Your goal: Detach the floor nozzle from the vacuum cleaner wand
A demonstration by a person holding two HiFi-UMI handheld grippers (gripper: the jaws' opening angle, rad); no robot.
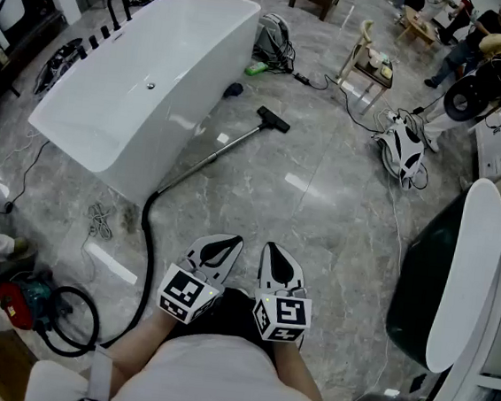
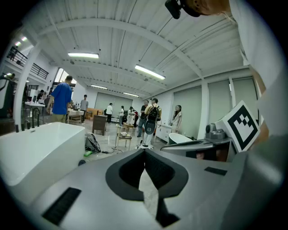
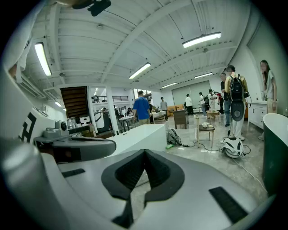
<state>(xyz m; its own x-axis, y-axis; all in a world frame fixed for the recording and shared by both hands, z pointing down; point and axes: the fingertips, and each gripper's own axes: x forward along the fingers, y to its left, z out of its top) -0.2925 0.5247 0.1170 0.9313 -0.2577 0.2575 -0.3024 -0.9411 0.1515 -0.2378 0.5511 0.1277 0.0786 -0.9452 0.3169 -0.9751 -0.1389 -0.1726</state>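
Note:
The black floor nozzle (image 1: 274, 119) lies on the grey marble floor beside the white bathtub (image 1: 148, 78), still joined to the silver wand (image 1: 215, 151). The wand runs back toward me to a black hose (image 1: 145, 246), which curves down to a red vacuum body (image 1: 19, 300) at the lower left. Both grippers are held close to my body at the bottom centre, far short of the nozzle. My left gripper (image 1: 227, 241) (image 2: 145, 151) is shut with nothing in it. My right gripper (image 1: 273, 249) (image 3: 144, 152) is also shut and empty.
A dark tub with a white rim (image 1: 473, 263) stands at the right. A small wooden table (image 1: 371, 70), a white machine with cables (image 1: 404, 149) and a grey bag (image 1: 273, 37) sit beyond the nozzle. Several people stand at the far right. Loose cables (image 1: 99, 218) lie by the bathtub.

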